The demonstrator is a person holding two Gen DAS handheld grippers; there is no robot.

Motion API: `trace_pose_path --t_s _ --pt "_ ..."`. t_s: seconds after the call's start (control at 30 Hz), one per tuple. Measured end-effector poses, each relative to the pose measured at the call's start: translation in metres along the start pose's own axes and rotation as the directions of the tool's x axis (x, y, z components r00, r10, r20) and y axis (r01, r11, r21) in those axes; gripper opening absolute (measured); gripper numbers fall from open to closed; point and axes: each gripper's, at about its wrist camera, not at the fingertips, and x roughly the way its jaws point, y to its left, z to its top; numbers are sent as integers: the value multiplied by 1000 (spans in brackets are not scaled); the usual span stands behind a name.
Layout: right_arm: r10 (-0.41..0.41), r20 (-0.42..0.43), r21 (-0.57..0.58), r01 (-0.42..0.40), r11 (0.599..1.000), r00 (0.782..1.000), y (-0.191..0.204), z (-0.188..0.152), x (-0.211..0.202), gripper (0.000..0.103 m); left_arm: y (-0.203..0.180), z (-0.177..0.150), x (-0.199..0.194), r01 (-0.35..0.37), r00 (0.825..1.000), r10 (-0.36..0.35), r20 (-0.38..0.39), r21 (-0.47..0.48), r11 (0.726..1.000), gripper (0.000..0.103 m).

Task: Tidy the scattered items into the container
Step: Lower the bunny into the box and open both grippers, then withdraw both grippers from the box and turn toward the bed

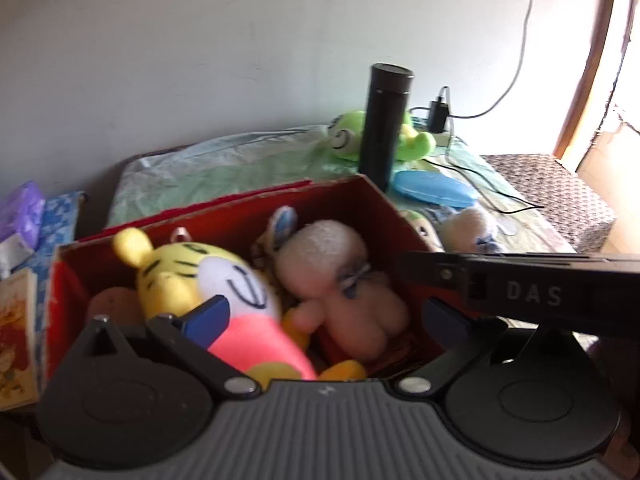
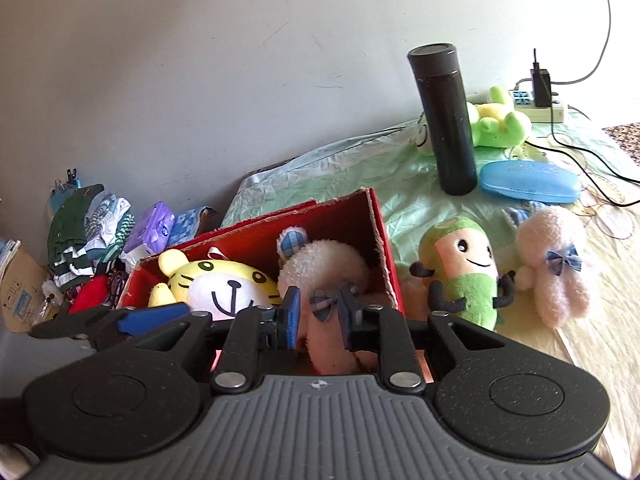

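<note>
Both toys look dropped off, so the trick now is lifting straight up and clear of the red cardboard box without snagging fluff. The right gripper has its jaws slightly apart around the pale pink plush bunny with a blue checked bow, which lies inside the box; whether the pads touch the fur I can't tell. The left gripper is spread wide, empty, over the yellow striped tiger plush. A green-and-tan smiling plush and a second pink bunny wait on the bedsheet beside the box.
</note>
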Motion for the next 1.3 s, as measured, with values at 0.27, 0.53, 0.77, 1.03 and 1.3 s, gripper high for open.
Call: trace_pose_path --t_s 0.27,0.53,0.77,1.03,1.3 --pt "-20 0 11 20 1000 1000 3 -11 -8 25 6 -9 -8 -106 994 106 -8 -41 993 102" --pt "-17 22 1 17 1000 1000 9 -17 -16 31 6 -15 -18 -118 993 117 -18 -72 990 102" --pt "-5 45 6 4 1000 999 8 -24 -26 34 0 -20 -22 -147 989 144 -44 -72 987 102" --pt "34 113 -10 -33 999 993 8 -30 -34 53 0 -20 -32 -222 975 220 -35 -97 970 102" --pt "86 79 -29 -84 996 993 -1 -25 -36 53 -12 -20 -23 -294 955 287 -76 -117 948 102"
